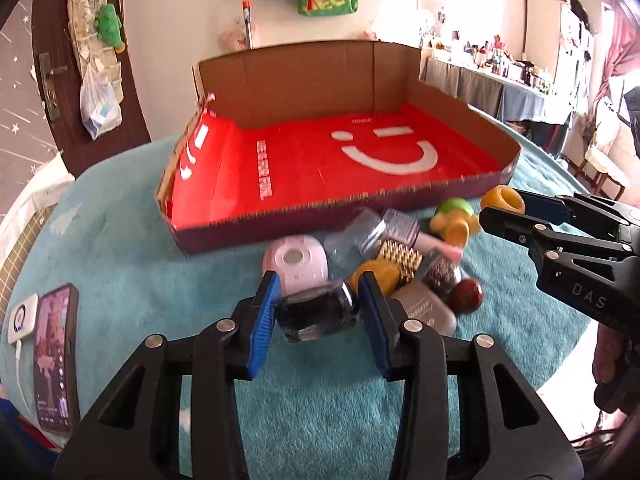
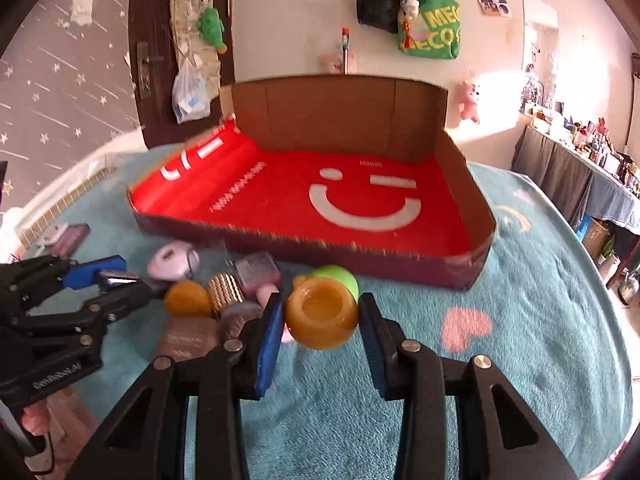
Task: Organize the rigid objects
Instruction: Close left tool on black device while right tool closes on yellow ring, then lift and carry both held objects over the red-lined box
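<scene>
Two hand-held grippers each carry an item above a teal plush surface (image 1: 132, 276), just near of a shallow cardboard tray (image 1: 400, 200) lined in red with a white smiley face.

The left gripper (image 1: 316, 312) is clamped with its blue pads on a dark, glossy oval case (image 1: 316, 314), held clear of the pile beyond it.

The right gripper (image 2: 318, 316) grips an orange ring-shaped toy (image 2: 322, 316) with a hollow centre, both pads pressed to its sides; in the left wrist view the same toy (image 1: 502, 198) shows at the right, near the tray's front right corner.

Between the two grippers, close to the tray's near wall, lies a loose heap: a pink oval device (image 1: 296, 266), a clear plastic bottle (image 1: 352, 236), a gold studded piece (image 1: 400, 260), an orange rounded piece (image 1: 378, 274), a beige flat case (image 1: 428, 306), a dark red ball (image 1: 466, 294) and a green-and-yellow turtle toy (image 1: 456, 216).

The tray's red floor holds none of these items.

At the far left edge of the surface rest a phone (image 1: 54, 356) and a white power bank (image 1: 22, 318) joined by a cable.
</scene>
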{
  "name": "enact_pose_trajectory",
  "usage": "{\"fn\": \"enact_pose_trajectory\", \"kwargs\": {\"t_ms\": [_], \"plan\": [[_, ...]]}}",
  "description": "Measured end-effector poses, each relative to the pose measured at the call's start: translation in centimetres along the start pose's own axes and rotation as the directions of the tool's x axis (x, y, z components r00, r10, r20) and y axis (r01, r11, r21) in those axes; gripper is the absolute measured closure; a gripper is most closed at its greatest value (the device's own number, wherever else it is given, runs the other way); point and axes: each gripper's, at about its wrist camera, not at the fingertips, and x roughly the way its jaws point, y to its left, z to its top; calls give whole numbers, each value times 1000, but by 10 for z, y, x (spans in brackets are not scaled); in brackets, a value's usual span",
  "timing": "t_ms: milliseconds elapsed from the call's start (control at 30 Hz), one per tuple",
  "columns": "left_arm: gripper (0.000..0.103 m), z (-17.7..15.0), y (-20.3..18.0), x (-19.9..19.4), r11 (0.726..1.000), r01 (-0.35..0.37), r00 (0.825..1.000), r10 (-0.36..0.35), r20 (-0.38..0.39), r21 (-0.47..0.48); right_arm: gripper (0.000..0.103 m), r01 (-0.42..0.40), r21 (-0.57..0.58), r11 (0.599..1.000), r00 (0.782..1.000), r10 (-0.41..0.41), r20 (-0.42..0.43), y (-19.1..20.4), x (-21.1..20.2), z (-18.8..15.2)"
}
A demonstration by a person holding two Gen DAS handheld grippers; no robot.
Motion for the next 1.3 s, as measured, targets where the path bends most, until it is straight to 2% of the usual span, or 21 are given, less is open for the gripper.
{"fn": "enact_pose_trajectory", "kwargs": {"t_ms": [333,767,1300], "plan": [[67,20,13,-2,999,-25,998,26,51,-31,63,-20,-5,1000,999,20,29,2,-1,19],[67,39,16,6,999,-9,997,12,73,-39,63,-26,2,1000,999,26,26,-2,11,36],[67,77,19,47,999,7,998,-5,62,-34,63,-32,45,998,999,33,-11,-24,53,70]]}}
